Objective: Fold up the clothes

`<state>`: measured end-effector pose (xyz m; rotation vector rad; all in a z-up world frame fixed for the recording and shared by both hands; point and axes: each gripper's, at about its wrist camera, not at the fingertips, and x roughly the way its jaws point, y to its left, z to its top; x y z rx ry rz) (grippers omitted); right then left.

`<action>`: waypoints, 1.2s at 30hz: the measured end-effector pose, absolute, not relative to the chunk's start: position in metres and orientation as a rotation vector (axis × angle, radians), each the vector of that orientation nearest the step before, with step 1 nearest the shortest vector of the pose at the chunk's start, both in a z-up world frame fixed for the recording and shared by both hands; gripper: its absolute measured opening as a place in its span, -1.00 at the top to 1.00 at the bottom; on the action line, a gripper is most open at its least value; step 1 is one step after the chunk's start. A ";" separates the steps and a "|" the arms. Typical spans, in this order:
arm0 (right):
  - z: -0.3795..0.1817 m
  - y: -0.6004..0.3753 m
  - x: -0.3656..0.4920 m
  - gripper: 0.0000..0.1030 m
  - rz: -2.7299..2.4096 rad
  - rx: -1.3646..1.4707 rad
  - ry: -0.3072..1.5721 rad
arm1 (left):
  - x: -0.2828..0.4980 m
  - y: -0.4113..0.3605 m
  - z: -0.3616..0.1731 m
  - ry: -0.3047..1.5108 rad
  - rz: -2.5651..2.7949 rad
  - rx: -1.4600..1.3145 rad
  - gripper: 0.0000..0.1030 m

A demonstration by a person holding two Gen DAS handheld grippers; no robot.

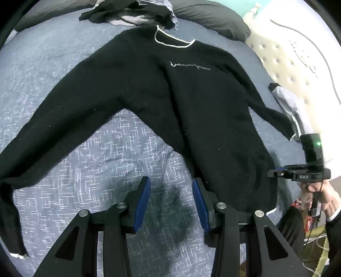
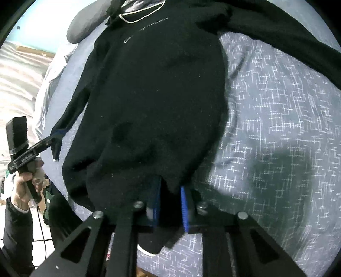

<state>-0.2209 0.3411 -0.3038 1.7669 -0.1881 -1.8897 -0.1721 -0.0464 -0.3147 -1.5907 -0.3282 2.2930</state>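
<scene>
While one gripper [image 2: 169, 191] clamps sweater [image 2: 153, 89], another [image 1: 171, 189] hovers.

A bed [image 1: 64, 89] covered with a blue-grey spread printed in fine white crosshatch carries everything. A black sweater [image 1: 191, 102] with a white-trimmed neckline lies spread face-up on the bed, its sleeves angled outward and downward from the body. Beyond the sweater's collar sits a heap of dark clothes [image 1: 132, 12], beside a dark pillow [image 1: 213, 21] at the bed's head, and a pale grey garment [image 1: 287, 100] lies just past one sleeve.
</scene>
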 end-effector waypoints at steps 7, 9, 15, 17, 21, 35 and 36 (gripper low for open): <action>-0.299 0.351 -0.225 0.81 -1.908 1.727 -0.204 | -0.174 -0.030 -0.328 -0.330 2.268 -1.591 0.15; -0.295 0.353 -0.222 0.86 -1.918 1.710 -0.207 | -0.176 -0.026 -0.331 -0.335 2.260 -1.587 0.16; -0.281 0.366 -0.225 0.88 -1.972 1.653 -0.216 | -0.183 -0.022 -0.342 -0.367 2.262 -1.597 0.16; -0.278 0.371 -0.229 0.89 -1.994 1.644 -0.223 | -0.186 -0.019 -0.344 -0.365 2.266 -1.601 0.16; -0.275 0.381 -0.237 0.89 -2.041 1.635 -0.229 | -0.189 -0.011 -0.350 -0.356 2.271 -1.601 0.16; -0.280 0.415 -0.256 0.89 -2.177 1.639 -0.231 | -0.196 0.010 -0.371 -0.368 2.226 -1.627 0.17; -0.280 0.418 -0.257 0.89 -2.187 1.639 -0.233 | -0.195 0.011 -0.371 -0.372 2.223 -1.628 0.17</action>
